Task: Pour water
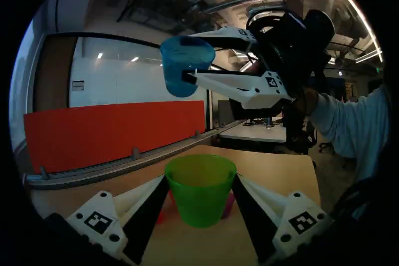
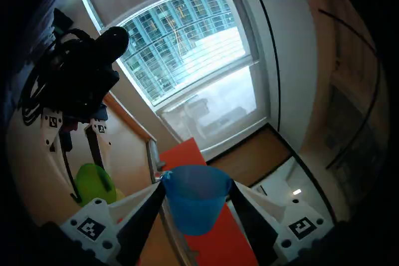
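My left gripper (image 1: 200,201) is shut on a green cup (image 1: 200,195), held upright just above the wooden table (image 1: 279,168). Higher up and a little farther off, a blue cup (image 1: 183,70) is clamped between the fingers of the right gripper (image 1: 192,59), tipped sideways with its mouth toward the upper left. In the right gripper view the right gripper (image 2: 195,206) is shut on that blue cup (image 2: 195,201). The left gripper (image 2: 82,166) and the green cup (image 2: 95,182) appear at the left there. I cannot tell if either cup holds water.
A red partition panel (image 1: 109,131) with a metal rail (image 1: 124,163) runs along the table's far edge. A person's sleeve (image 1: 359,121) reaches in from the right. Something pink (image 1: 227,206) lies behind the green cup. A large window (image 2: 199,51) shows in the right gripper view.
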